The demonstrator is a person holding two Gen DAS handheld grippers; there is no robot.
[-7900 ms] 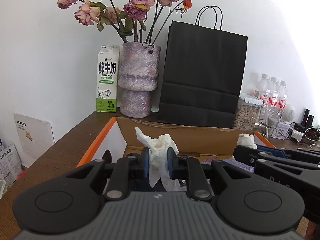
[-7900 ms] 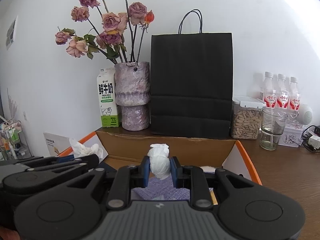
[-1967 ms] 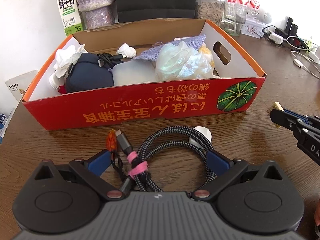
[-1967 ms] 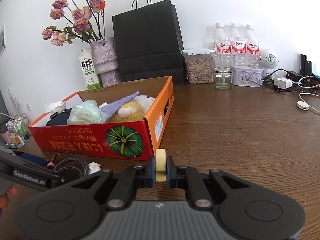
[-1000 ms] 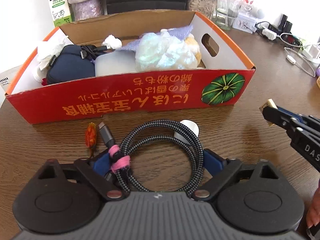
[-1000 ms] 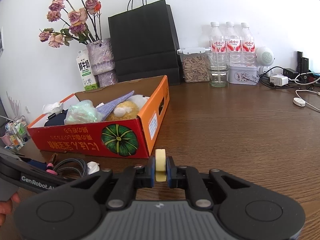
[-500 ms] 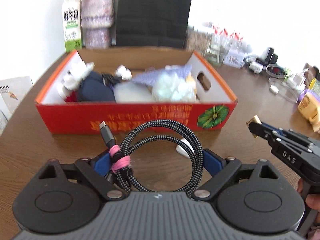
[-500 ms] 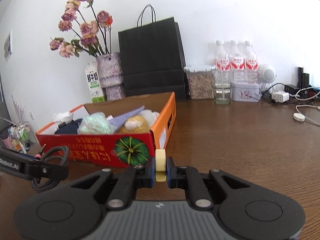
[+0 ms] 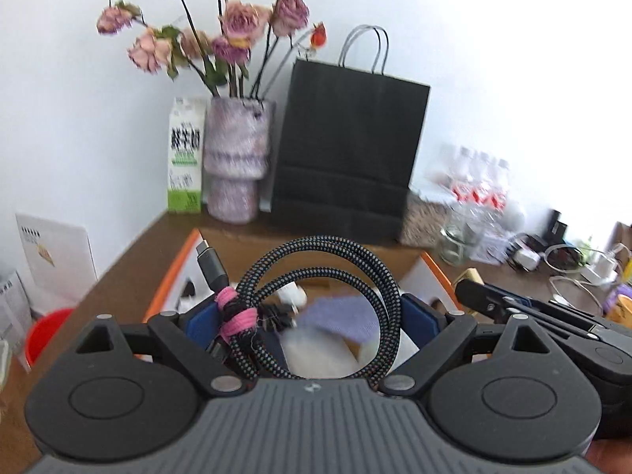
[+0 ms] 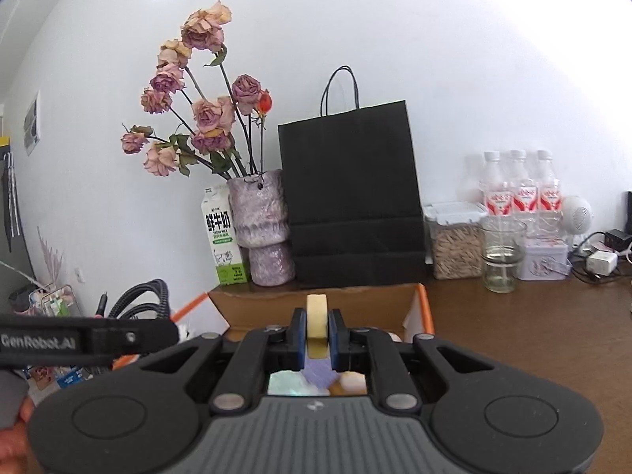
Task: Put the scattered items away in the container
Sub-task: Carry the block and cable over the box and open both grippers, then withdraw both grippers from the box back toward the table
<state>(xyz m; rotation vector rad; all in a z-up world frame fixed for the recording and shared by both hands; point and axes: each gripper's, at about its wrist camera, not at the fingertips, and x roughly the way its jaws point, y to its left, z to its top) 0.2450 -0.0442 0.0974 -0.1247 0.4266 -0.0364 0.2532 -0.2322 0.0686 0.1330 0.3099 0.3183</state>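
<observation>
Left tongs (image 9: 312, 324) are standing wide apart, their blue pads (image 9: 418, 318) pressing on either side of a coiled braided cable (image 9: 379, 276) w/ a pink tie (image 9: 237, 318) round it. The coil is sitting upright between them, plug end (image 9: 211, 262) sticking up at the left, clear of the surface (image 9: 130, 272) and in front of the cardboard box (image 9: 179, 272).

Right tongs (image 10: 316, 333) are nearly closed, clamping a small pale-yellow tape roll (image 10: 316, 316) edge-on between the pads. The roll is hanging over the near part of the box (image 10: 424, 308), w/ a purple cloth (image 10: 318, 373) and other bits inside showing beneath the tongs. From the right wrist view the left tongs are poking in from the left edge, cable loops (image 10: 140, 300) rising above them.

Behind the box: milk carton (image 10: 223, 237), vase of dried roses (image 10: 262, 229), black paper bag (image 10: 351, 197), jar (image 10: 454, 243), bottles (image 10: 519, 189).
</observation>
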